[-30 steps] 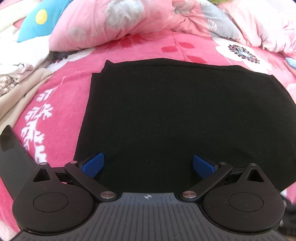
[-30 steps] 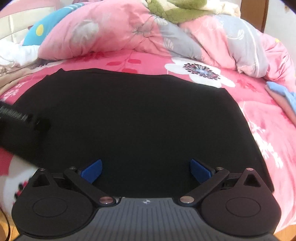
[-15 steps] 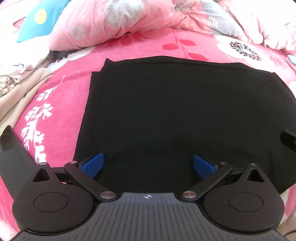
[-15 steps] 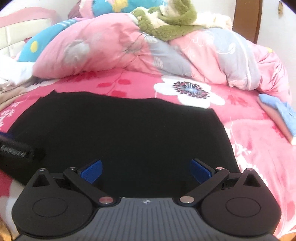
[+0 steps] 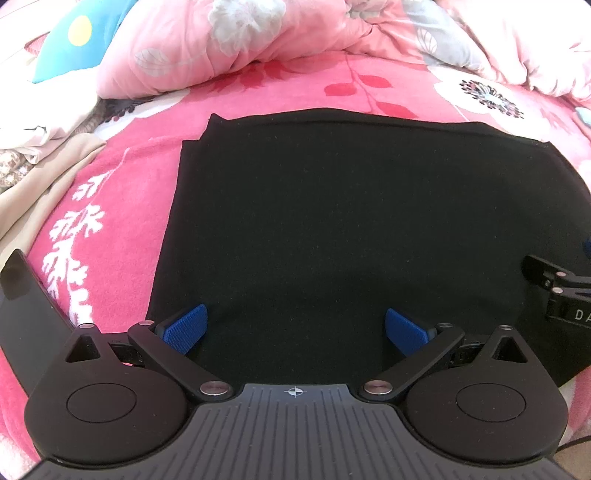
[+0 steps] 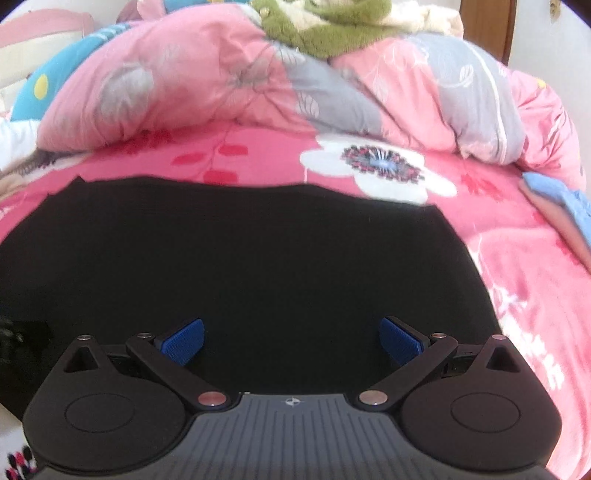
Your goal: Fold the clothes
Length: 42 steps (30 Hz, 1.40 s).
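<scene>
A black garment (image 5: 354, 221) lies flat on the pink floral bed as a folded rectangle, with layered edges showing at its far left corner. My left gripper (image 5: 295, 330) hovers open over its near left part, blue pads wide apart, nothing between them. The right gripper (image 6: 291, 338) is open too, above the garment (image 6: 240, 258) near its right side. Part of the right gripper's black frame (image 5: 561, 291) shows at the right edge of the left wrist view.
A pink and grey quilt (image 6: 258, 85) is heaped along the far side with a green plush item (image 6: 325, 22) on top. Beige and white clothes (image 5: 40, 147) lie at the left. A folded blue and pink item (image 6: 565, 206) rests at the right. A dark flat object (image 5: 26, 306) sits near left.
The right gripper has tilted up and drawn back, so more quilt and less garment shows. It has entered the left wrist view at the right edge. The left gripper barely moved.
</scene>
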Each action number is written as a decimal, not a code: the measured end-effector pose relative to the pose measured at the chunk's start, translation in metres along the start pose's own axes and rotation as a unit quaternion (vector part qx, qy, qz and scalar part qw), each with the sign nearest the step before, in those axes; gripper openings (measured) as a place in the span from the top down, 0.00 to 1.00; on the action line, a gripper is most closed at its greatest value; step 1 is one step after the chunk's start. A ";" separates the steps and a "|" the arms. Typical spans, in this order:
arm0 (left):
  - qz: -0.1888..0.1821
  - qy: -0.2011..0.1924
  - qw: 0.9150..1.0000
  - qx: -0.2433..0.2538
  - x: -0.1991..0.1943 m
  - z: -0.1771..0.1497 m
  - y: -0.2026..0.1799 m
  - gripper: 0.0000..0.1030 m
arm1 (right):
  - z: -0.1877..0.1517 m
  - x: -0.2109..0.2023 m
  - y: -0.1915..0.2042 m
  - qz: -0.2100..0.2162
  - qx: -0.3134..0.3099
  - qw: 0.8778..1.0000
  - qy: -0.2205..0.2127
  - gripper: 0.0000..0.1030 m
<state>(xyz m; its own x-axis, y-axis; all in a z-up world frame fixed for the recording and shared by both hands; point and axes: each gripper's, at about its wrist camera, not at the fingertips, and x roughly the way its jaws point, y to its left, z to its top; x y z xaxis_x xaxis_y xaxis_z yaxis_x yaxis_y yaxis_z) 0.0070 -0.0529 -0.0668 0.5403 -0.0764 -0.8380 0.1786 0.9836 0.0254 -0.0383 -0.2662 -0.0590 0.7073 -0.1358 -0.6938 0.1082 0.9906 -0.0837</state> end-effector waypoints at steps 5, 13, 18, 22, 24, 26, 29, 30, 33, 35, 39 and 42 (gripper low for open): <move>0.003 0.000 1.000 0.000 0.000 0.000 -0.001 0.00 | -0.008 -0.001 0.000 -0.002 0.011 1.000 -0.004 0.00; 0.003 0.001 1.000 0.001 0.000 0.000 0.000 0.00 | -0.012 -0.001 -0.004 0.004 0.024 1.000 -0.009 0.00; 0.004 0.000 1.000 0.002 0.000 0.000 0.000 0.00 | -0.013 0.000 -0.002 -0.001 0.021 1.000 -0.010 0.00; 0.004 0.000 1.000 0.002 0.000 0.000 -0.001 0.00 | -0.014 -0.001 -0.002 -0.002 0.022 1.000 -0.011 0.00; 0.004 0.000 1.000 0.002 0.000 0.000 0.000 0.00 | -0.014 -0.001 -0.001 -0.002 0.023 1.000 -0.011 0.00; 0.004 0.000 1.000 0.003 0.000 0.000 -0.001 0.00 | -0.015 -0.001 -0.001 -0.003 0.024 1.000 -0.013 0.00; 0.004 -0.001 1.000 0.003 0.000 0.000 -0.001 0.00 | -0.016 -0.002 0.000 -0.006 0.024 1.000 -0.015 0.00; 0.004 0.000 1.000 0.003 0.000 0.000 -0.001 0.00 | -0.017 -0.003 0.000 -0.006 0.024 1.000 -0.015 0.00; 0.003 -0.001 1.000 0.003 0.000 0.000 -0.001 0.00 | -0.019 -0.007 0.002 -0.007 0.021 1.000 -0.015 0.00; 0.003 -0.001 1.000 0.004 0.000 -0.001 -0.001 0.00 | -0.023 -0.013 0.003 -0.004 0.016 1.000 -0.016 0.00; 0.003 -0.001 1.000 0.005 0.000 -0.001 -0.001 0.00 | -0.037 -0.031 0.008 0.002 0.004 1.000 -0.020 0.00; 0.003 -0.002 1.000 0.006 0.001 -0.001 -0.001 0.00 | -0.051 -0.044 0.013 0.009 -0.008 1.000 -0.018 0.00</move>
<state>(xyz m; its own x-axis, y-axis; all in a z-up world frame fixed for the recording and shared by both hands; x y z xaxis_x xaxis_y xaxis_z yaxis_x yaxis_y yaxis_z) 0.0062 -0.0536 -0.0679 0.5442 -0.0715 -0.8359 0.1857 0.9819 0.0369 -0.1039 -0.2466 -0.0661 0.7342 -0.1190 -0.6684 0.0851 0.9929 -0.0833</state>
